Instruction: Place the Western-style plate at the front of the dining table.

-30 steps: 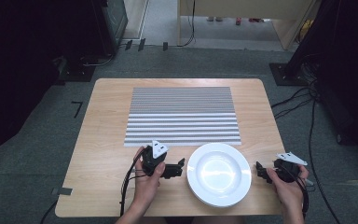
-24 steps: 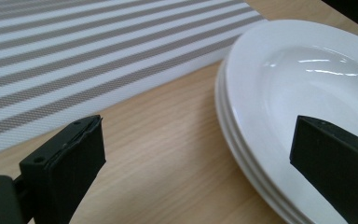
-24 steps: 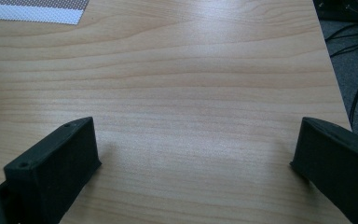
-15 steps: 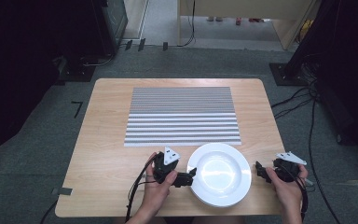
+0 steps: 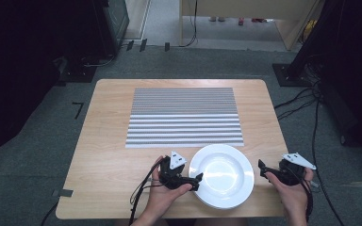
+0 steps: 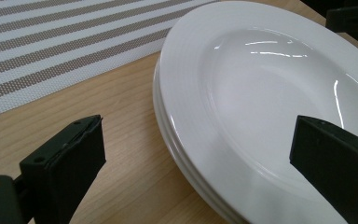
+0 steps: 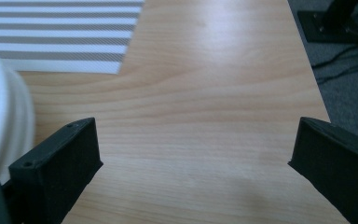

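A stack of white plates [image 5: 222, 175] rests on the wooden table [image 5: 108, 141] near its front edge. My left gripper [image 5: 196, 182] is at the stack's left rim and stands open. In the left gripper view the plates [image 6: 242, 93] lie between the left gripper's [image 6: 198, 135] spread jaws, one jaw over the wood and one over the top plate. My right gripper [image 5: 263, 170] is open just right of the stack, apart from it. In the right gripper view bare wood lies between the right gripper's [image 7: 193, 140] jaws, and the plates' edge [image 7: 0, 116] shows at the far left.
A grey-and-white striped placemat [image 5: 184, 117] covers the middle and far part of the table, just behind the plates. Cables [image 5: 311, 103] run over the grey floor to the right. Dark equipment stands at the back left and right.
My left gripper has moved right, from the bare wood left of the plates up to the stack's rim. The right gripper has stayed put.
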